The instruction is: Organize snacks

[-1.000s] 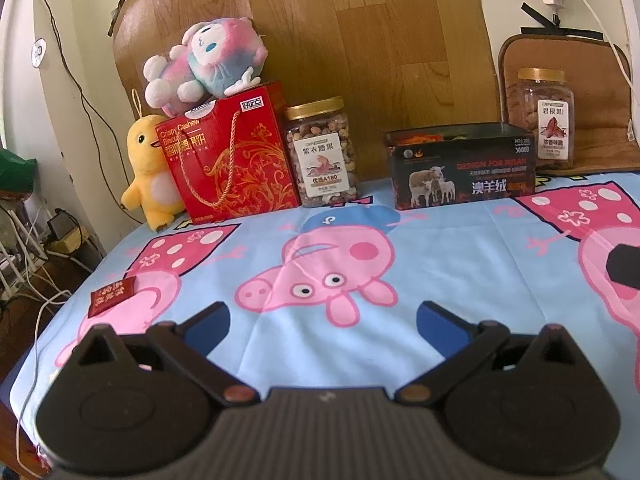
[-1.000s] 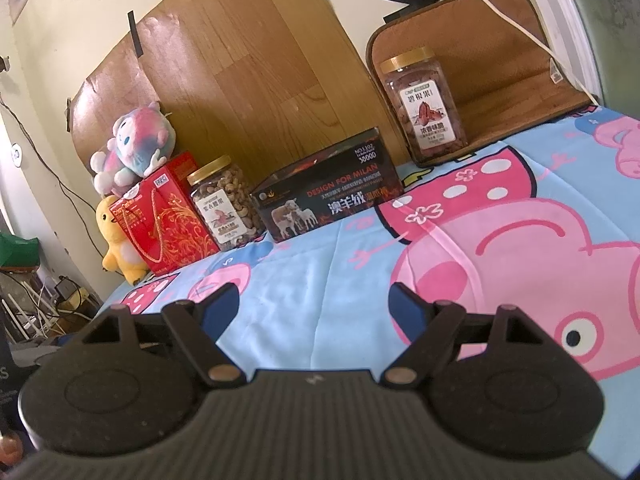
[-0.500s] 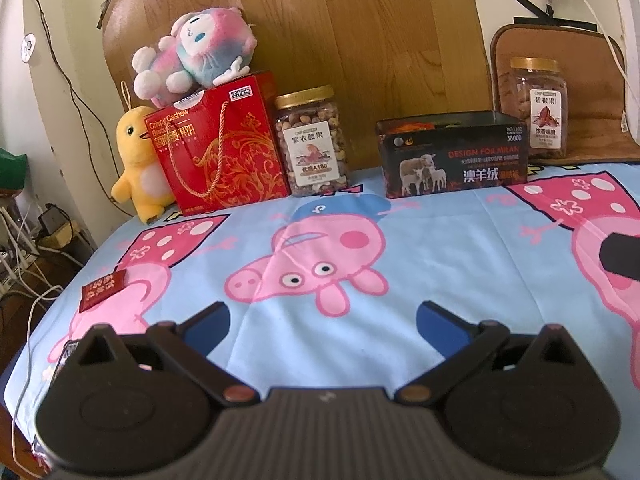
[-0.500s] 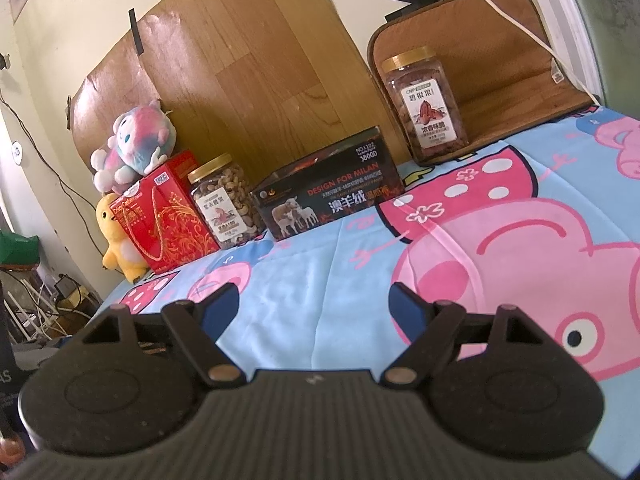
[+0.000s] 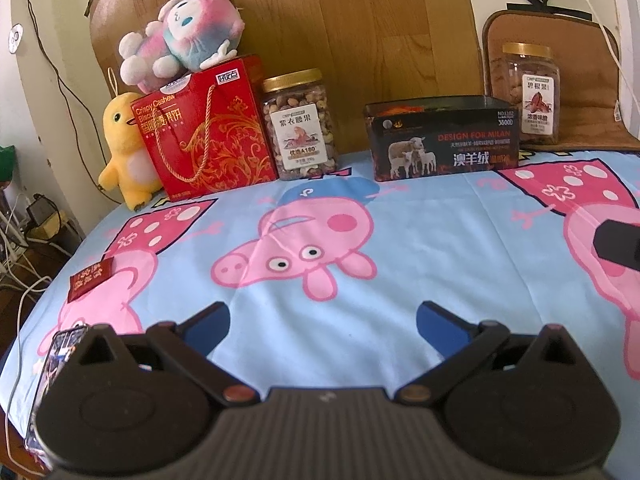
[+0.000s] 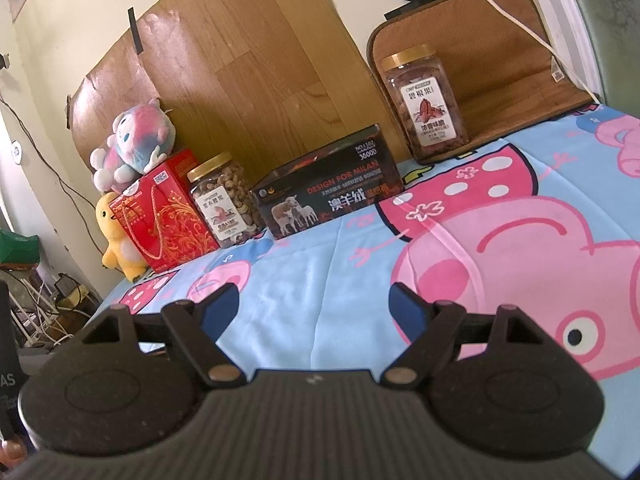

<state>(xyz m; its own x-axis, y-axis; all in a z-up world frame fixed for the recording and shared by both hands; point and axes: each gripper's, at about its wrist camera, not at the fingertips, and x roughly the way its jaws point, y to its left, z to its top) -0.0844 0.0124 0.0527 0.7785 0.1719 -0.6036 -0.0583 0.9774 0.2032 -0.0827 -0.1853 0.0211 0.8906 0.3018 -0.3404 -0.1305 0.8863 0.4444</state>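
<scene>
A red gift box (image 5: 208, 136) (image 6: 164, 220), a nut jar (image 5: 300, 124) (image 6: 224, 200), a black open box (image 5: 444, 140) (image 6: 328, 196) and a second jar (image 5: 528, 92) (image 6: 424, 104) stand in a row at the back of the cartoon cloth. A small red snack packet (image 5: 90, 278) lies at the cloth's left edge. A shiny packet (image 5: 56, 360) lies beside my left gripper's left finger. My left gripper (image 5: 322, 316) is open and empty above the cloth. My right gripper (image 6: 314, 300) is open and empty too.
A pink-blue plush (image 5: 180, 36) sits on the red box, a yellow duck plush (image 5: 124, 148) beside it. A wooden board (image 5: 340, 20) leans on the wall behind. Cables (image 5: 24, 248) hang off the left edge. A dark object (image 5: 618, 244) shows at the right edge.
My left gripper has shifted left and slightly back; the red packet and a shiny packet come further into view. The right gripper has barely moved.
</scene>
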